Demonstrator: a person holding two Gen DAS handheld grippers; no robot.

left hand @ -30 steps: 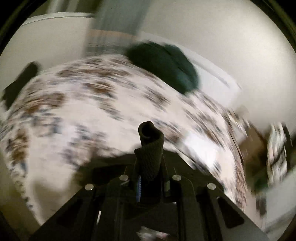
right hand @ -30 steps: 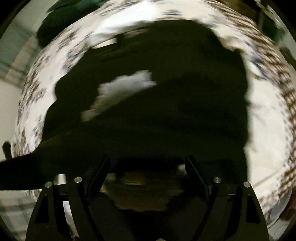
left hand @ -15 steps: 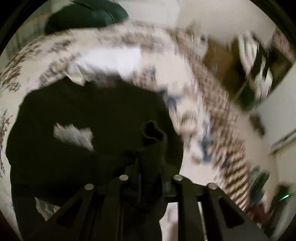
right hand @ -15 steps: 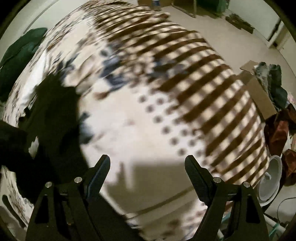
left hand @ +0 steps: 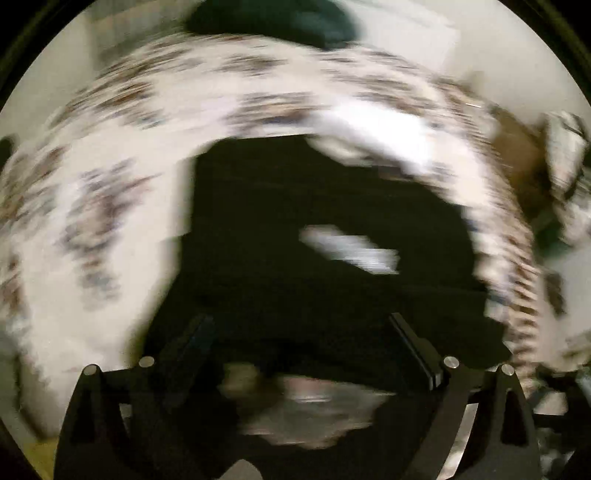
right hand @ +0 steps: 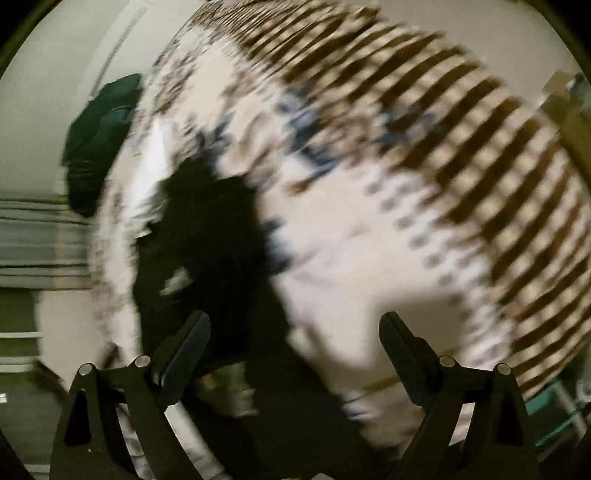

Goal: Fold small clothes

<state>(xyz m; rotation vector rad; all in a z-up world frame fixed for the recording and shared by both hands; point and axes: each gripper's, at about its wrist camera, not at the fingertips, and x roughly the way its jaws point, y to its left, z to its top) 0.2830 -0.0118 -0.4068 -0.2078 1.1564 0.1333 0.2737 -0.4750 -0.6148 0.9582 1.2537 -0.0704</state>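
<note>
A black garment (left hand: 280, 221) with a small white patch (left hand: 351, 247) lies on the patterned bedspread (left hand: 122, 221); the view is motion-blurred. My left gripper (left hand: 301, 325) is open just above the garment's near part, holding nothing. In the right wrist view the same black garment (right hand: 207, 236) lies at the left on the bedspread (right hand: 369, 229). My right gripper (right hand: 295, 328) is open and empty, over the bedspread to the right of the garment.
A dark green bundle (left hand: 273, 18) lies at the far edge of the bed by the wall; it also shows in the right wrist view (right hand: 99, 136). The striped part of the bedspread (right hand: 480, 147) falls toward the floor, with clutter (left hand: 561, 155) at the right.
My left gripper was shut on a black sleeve; it has let go and now stands open over the garment. The right gripper stayed open and swung a little back toward the garment.
</note>
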